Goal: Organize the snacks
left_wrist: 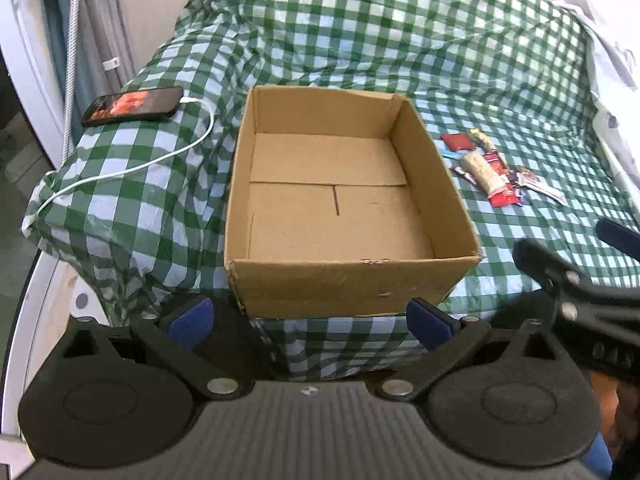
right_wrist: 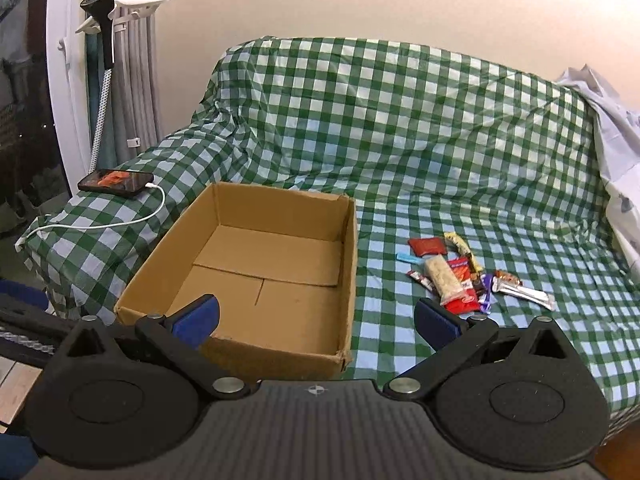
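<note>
the left gripper [left_wrist: 308,320] hung with its jaws spread wide and nothing between them, positioned just short of the near wall of the cardboard box [left_wrist: 352,284]. the right gripper [right_wrist: 316,318] was likewise spread wide and empty, held above the box's near right corner. the box stood open-topped on the green checked cloth [right_wrist: 400,120] covering the sofa, with only its bare floor flaps showing inside. the snacks [right_wrist: 452,280] lay in a loose pile on the cloth just right of the box, apart from its wall: a red packet [right_wrist: 427,246], a pale bar in clear wrap [right_wrist: 443,280], a silver stick [right_wrist: 528,294] at the far right. on the covered armrest left of the box, a phone [right_wrist: 116,182] rested with its screen lit, and a white cable [right_wrist: 120,222] trailed from it over the armrest edge. nothing lay between the pile and the box
</note>
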Action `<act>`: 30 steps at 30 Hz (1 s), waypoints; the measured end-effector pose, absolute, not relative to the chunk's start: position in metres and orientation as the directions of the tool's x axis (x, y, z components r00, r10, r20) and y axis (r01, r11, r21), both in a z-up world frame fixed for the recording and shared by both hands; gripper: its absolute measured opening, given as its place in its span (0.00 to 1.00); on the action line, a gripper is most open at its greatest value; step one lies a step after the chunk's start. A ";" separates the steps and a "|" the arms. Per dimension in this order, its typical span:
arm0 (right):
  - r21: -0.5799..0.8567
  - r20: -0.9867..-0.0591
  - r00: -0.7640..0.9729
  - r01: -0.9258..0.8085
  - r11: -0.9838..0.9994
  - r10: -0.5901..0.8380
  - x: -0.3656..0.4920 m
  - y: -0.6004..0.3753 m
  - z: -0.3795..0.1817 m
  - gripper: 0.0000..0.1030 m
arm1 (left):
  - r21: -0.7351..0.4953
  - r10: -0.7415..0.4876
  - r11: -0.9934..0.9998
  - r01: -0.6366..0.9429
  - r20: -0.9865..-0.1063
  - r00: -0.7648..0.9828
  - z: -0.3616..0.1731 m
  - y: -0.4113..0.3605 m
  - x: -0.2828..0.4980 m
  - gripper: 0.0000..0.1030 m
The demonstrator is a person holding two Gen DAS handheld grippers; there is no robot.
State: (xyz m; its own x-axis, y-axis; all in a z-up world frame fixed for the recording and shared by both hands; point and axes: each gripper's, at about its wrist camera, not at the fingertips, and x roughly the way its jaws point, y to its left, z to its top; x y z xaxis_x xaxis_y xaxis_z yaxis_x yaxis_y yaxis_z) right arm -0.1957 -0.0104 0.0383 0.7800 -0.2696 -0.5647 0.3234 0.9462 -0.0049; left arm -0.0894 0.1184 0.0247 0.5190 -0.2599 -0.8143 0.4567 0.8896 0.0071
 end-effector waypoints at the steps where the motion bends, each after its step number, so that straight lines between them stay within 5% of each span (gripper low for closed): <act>1: -0.009 -0.566 0.780 0.318 0.948 -0.267 -0.197 -0.009 0.037 1.00 | 0.004 -0.258 0.893 0.451 -0.816 0.517 0.023 0.119 -0.088 1.00; 30: -0.018 -0.590 0.764 0.310 0.951 -0.260 -0.181 -0.001 0.031 1.00 | 0.080 -0.168 0.915 0.396 -0.817 0.552 0.020 0.121 -0.078 1.00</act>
State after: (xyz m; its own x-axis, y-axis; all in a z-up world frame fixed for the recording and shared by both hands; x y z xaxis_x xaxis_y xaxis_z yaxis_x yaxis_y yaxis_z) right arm -0.1808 -0.0015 0.0311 0.7645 -0.2600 -0.5899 0.3095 0.9507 -0.0178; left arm -0.0777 0.1214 0.0202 0.5522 -0.1677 -0.8167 0.3959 0.9148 0.0799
